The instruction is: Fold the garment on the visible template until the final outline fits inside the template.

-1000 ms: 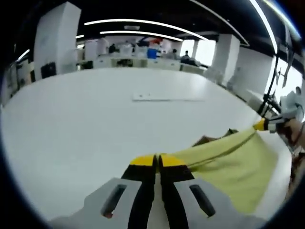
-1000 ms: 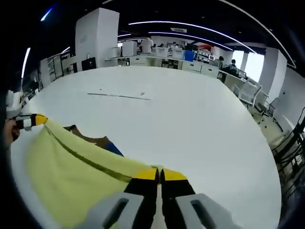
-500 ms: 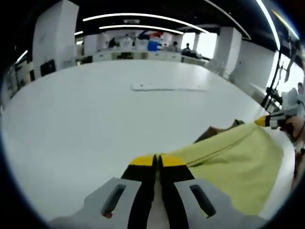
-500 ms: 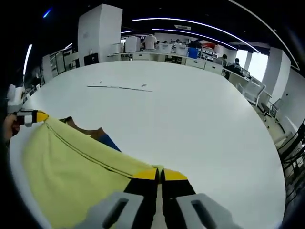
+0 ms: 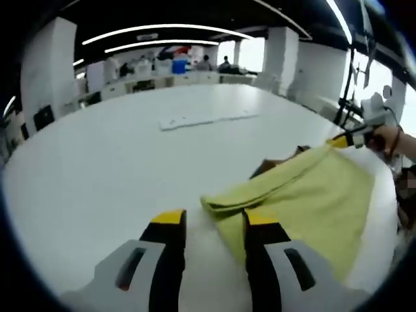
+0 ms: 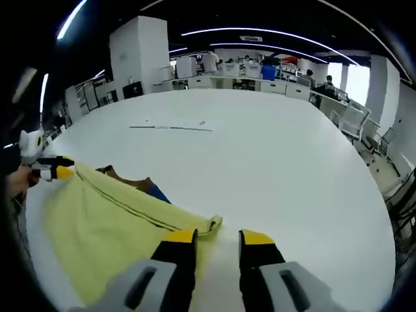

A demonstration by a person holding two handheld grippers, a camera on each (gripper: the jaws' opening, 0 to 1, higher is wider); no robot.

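My left tongs (image 5: 209, 220) stood with jaws apart, holding nothing; the folded corner of the garment (image 5: 312, 195) lay just ahead of them, lower right of the left gripper view. My right tongs (image 6: 217, 238) were likewise parted and holding nothing, with the garment's corner at their tips. The garment was soft yellow-green cloth with a stitched seam; brown and blue fabric (image 6: 136, 185) showed at its far edge. It rested on a smooth white table (image 6: 273, 162) in an open office with strip lights.
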